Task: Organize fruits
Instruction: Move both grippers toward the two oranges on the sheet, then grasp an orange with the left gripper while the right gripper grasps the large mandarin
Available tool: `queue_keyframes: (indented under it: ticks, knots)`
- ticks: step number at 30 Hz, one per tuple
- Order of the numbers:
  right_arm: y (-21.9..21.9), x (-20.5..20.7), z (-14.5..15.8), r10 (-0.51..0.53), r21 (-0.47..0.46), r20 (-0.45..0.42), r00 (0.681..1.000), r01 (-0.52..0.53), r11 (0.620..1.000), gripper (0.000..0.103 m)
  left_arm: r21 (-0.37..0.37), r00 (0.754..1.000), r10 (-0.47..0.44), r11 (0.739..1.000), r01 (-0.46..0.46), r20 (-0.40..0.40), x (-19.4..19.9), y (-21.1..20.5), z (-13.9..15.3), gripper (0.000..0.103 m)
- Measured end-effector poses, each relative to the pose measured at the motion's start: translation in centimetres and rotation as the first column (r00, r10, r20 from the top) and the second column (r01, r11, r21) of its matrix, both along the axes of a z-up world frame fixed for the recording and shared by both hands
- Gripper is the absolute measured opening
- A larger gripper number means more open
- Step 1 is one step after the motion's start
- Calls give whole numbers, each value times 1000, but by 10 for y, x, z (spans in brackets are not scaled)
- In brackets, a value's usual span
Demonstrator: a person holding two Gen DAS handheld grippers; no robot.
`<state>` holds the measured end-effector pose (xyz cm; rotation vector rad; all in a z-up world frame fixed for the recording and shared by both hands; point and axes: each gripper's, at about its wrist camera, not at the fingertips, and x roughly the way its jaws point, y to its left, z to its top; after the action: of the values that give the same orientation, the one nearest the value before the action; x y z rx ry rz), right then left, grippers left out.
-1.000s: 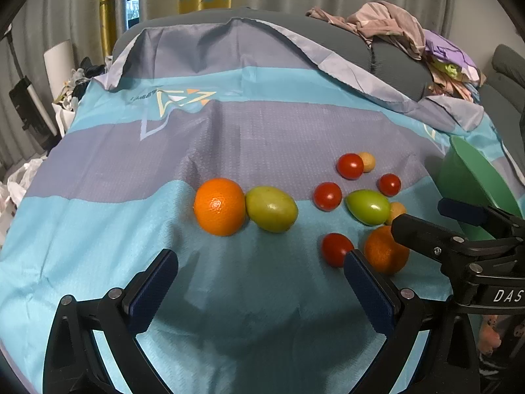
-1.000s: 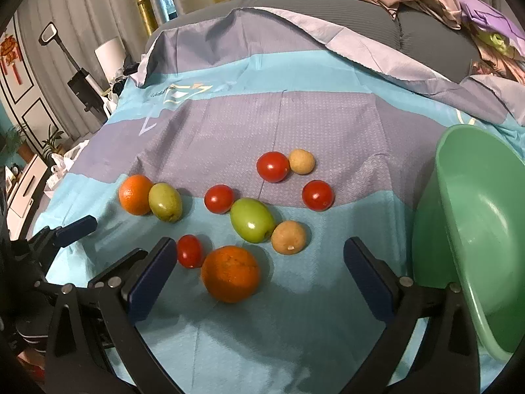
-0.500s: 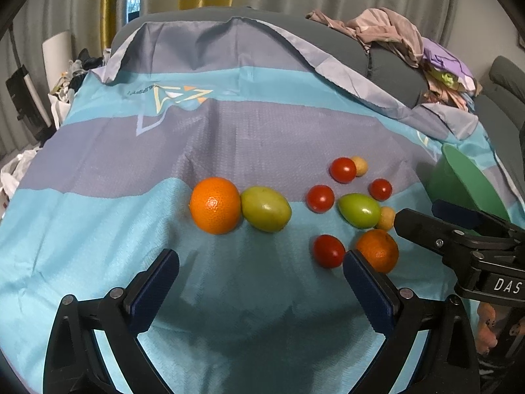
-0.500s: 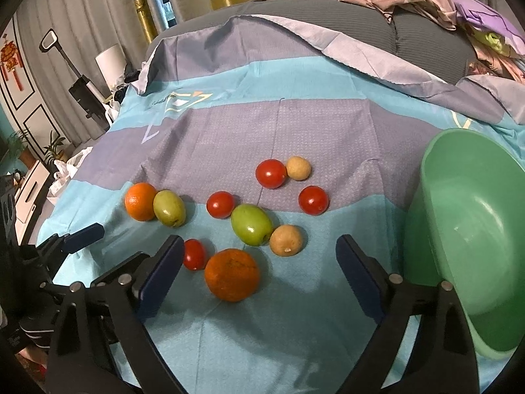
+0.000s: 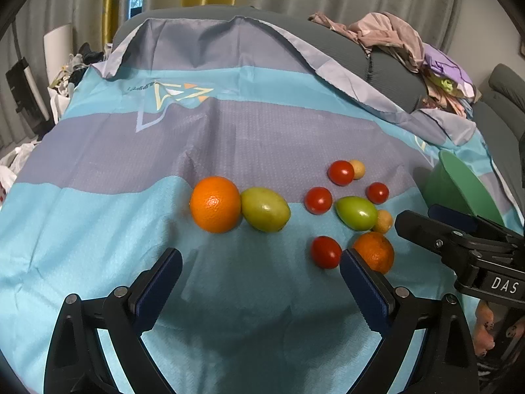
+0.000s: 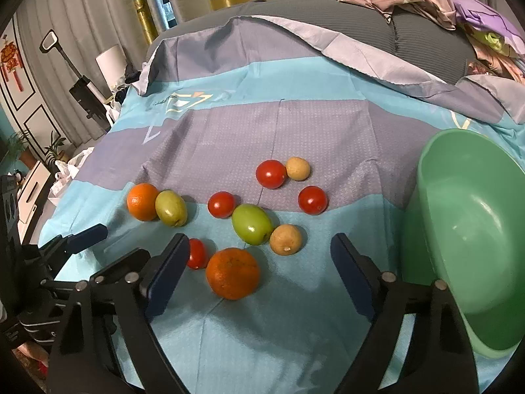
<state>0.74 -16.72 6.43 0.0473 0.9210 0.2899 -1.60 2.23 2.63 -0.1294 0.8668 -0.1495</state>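
Our right gripper (image 6: 259, 262) hangs over the cloth (image 6: 295, 328), its jaws apart and just now narrowing, pads touching nothing. The near orange (image 6: 233, 273) lies between them, closer to the left pad; a tomato (image 6: 197, 253) peeks from behind that pad. Just beyond the tips we see a green fruit (image 6: 252, 224) touching a tan one (image 6: 285, 239). The bowl (image 6: 472, 243) sits outside the right jaw; the other gripper (image 6: 83, 234) outside the left.

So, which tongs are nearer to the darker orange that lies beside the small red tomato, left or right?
Right. The darker orange lies just ahead of the open right tongs, between their tips, untouched. The left tongs sit further left; the orange lies outside their right tip.
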Motion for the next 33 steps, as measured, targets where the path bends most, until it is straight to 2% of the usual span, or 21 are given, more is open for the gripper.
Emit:
queue_keyframes:
  ticks: [4,8,12,15,18,22,24,25,30,33]
  knots:
    - [-1,0,2,-2,14,-8,1000,2,1000,79,-22,1000,-6,1000,6,0,-1,2,2,97]
    - [-6,-2,7,-13,54,-26,1000,14,998,71,-61,1000,-14,998,13,-6,-1,3,5,90]
    - [-7,-4,18,-2,95,-40,999,5,995,70,-128,999,-39,991,37,-20,1,4,12,82]
    - [-6,-1,21,18,122,-68,998,-9,992,70,-146,999,-25,989,21,-28,7,7,20,77]
    - [-2,6,19,50,126,-122,991,-34,991,66,-150,998,-27,989,18,-52,16,7,29,69]
    - [4,17,7,68,121,-191,979,-46,992,60,-122,997,4,992,-14,-79,29,14,35,65]
    - [5,18,0,70,115,-211,975,-46,992,57,-127,995,24,991,-37,-100,39,20,34,55]
    - [5,17,-4,72,119,-216,974,-47,992,57,-126,994,37,991,-50,-106,44,23,33,53]
    - [7,17,-19,66,81,-242,968,-47,996,57,-118,985,79,988,-98,-154,56,32,16,52]
    - [8,20,-25,71,87,-256,964,-50,995,55,-81,982,84,992,-99,-169,58,29,6,52]
